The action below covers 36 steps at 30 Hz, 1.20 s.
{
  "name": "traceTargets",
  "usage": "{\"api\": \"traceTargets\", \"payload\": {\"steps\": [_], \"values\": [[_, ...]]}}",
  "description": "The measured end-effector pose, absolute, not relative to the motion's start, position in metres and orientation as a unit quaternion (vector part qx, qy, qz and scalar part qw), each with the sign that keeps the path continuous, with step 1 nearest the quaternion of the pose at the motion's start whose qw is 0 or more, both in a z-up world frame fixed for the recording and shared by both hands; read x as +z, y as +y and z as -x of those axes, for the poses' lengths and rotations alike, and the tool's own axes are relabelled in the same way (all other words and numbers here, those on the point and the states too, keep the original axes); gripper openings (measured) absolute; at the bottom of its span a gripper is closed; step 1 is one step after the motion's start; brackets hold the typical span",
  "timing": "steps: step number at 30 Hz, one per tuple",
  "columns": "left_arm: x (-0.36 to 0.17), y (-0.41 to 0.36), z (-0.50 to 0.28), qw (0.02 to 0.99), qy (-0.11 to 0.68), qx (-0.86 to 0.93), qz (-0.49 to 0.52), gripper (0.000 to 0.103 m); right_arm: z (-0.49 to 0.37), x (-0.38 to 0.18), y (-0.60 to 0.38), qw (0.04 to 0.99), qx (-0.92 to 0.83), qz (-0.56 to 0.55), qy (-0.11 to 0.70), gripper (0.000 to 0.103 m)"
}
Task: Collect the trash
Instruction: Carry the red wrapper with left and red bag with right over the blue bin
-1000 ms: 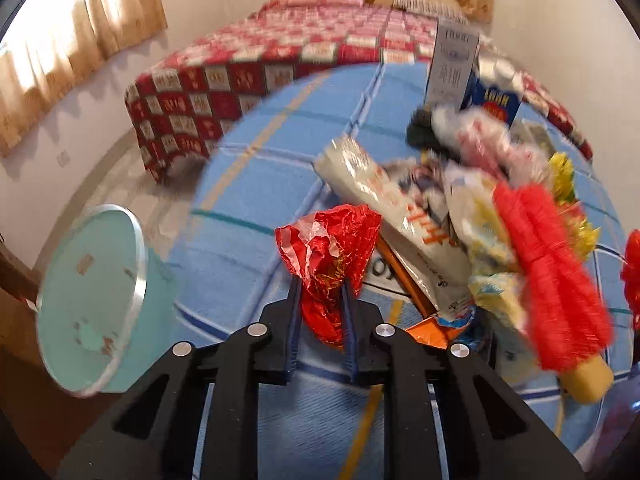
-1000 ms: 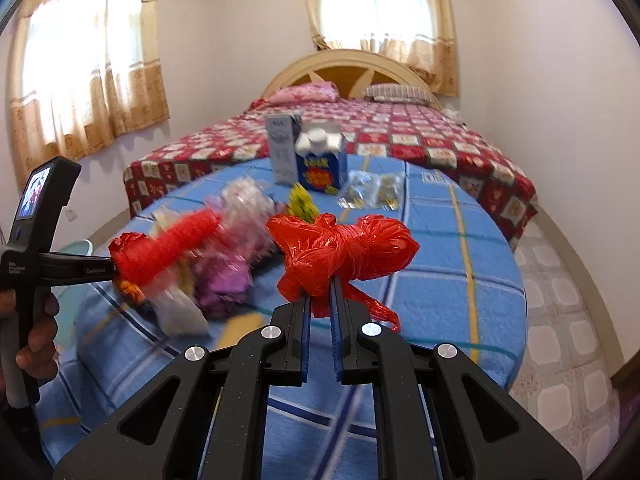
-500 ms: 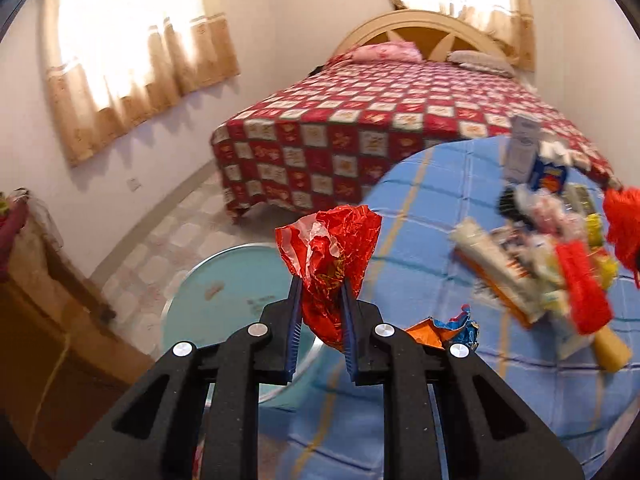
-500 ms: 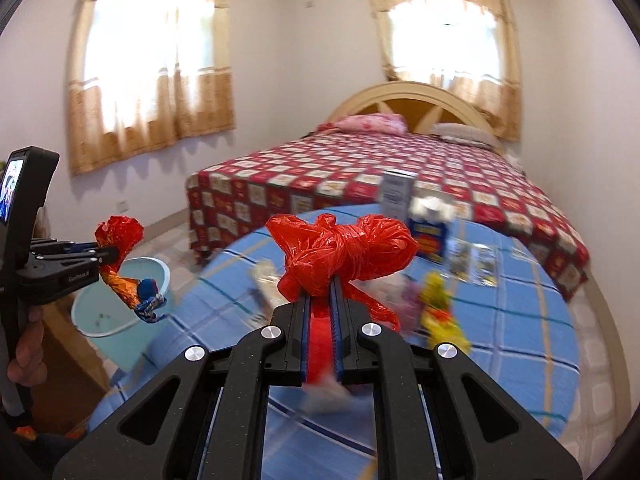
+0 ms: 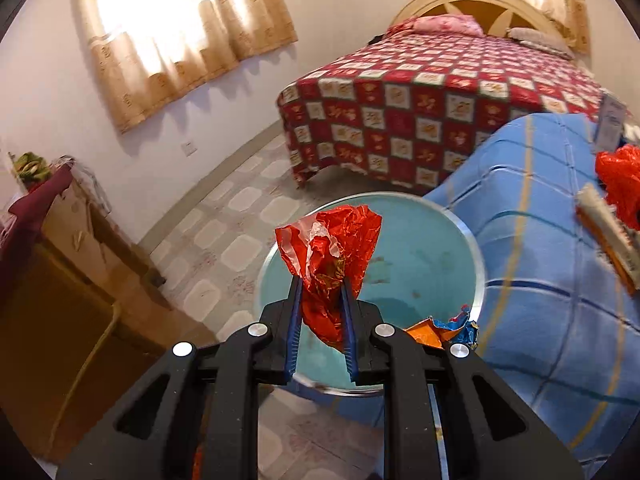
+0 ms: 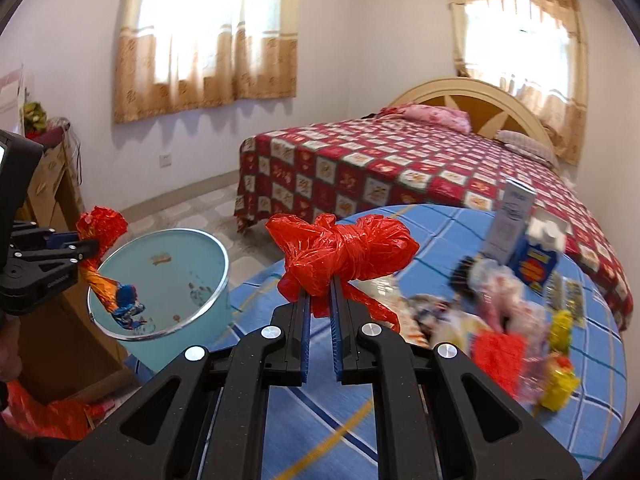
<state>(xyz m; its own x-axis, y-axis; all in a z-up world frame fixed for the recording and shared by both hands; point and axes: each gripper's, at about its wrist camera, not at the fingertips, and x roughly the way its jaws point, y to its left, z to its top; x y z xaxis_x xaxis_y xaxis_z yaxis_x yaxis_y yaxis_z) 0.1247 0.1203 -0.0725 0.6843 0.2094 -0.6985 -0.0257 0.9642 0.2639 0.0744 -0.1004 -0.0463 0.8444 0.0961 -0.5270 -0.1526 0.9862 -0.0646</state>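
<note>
My left gripper is shut on a crumpled red foil wrapper and holds it over the open light-blue trash bin beside the table. The right wrist view shows that left gripper, its wrapper with an orange and blue tail hanging over the bin. My right gripper is shut on a knotted red plastic bag, held above the table's left edge. A pile of wrappers and trash lies on the blue checked tablecloth.
Two cartons stand at the table's far side. A bed with a red patterned cover is beyond the table. A wooden cabinet stands left of the bin. Tiled floor lies between them.
Both grippers swung left from over the trash pile. The left one now holds its wrapper over the bin; the right one, still holding the bag, faces the bin and table edge.
</note>
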Motion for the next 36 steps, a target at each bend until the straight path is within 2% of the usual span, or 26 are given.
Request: {"api": "traceTargets", "payload": {"steps": [14, 36], "values": [[-0.085, 0.175, -0.144, 0.901, 0.402, 0.129, -0.102, 0.018, -0.126, -0.071, -0.030, 0.943, 0.112, 0.092, 0.299, 0.009], [-0.096, 0.182, -0.156, 0.893, 0.407, 0.152, -0.114, 0.018, -0.145, -0.087, 0.010, 0.932, 0.141, 0.115, 0.313, 0.009]]}}
